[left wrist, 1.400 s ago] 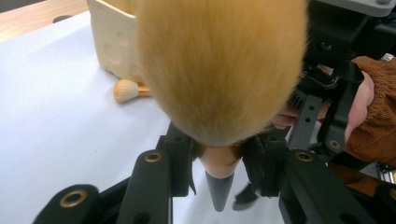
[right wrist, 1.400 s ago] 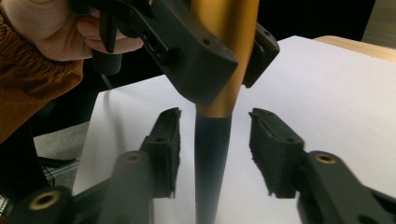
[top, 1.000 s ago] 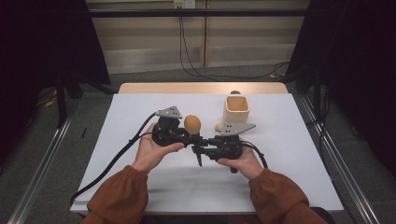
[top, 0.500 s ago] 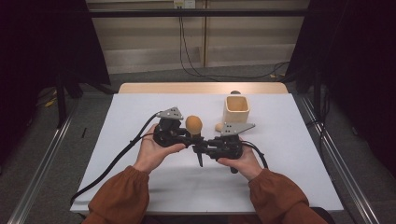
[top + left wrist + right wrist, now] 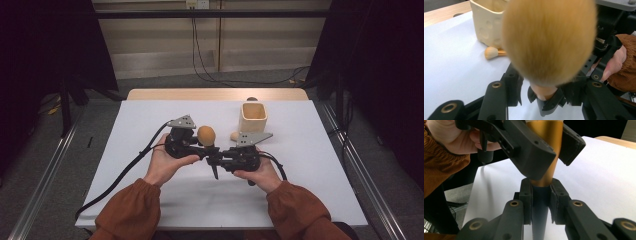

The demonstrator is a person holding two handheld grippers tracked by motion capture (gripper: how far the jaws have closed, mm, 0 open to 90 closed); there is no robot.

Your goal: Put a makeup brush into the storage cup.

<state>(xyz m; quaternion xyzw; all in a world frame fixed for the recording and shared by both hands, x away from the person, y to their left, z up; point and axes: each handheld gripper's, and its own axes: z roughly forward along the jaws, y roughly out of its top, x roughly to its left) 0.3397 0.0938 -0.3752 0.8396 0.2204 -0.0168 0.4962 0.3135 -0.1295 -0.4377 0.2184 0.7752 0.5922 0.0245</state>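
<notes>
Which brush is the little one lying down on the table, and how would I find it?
Look at the white table, then at the cream holder standing toward its far side. The little brush lies flat on the table at the foot of that holder. Its tuft is pale and small, while the big brush held up between the two grippers has a fat orange-brown head.

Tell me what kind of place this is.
Probably a recording bench in a lab or workshop: a white table ringed by dark curtains, cables hanging from a wall socket, and metal rails along the floor.
</notes>
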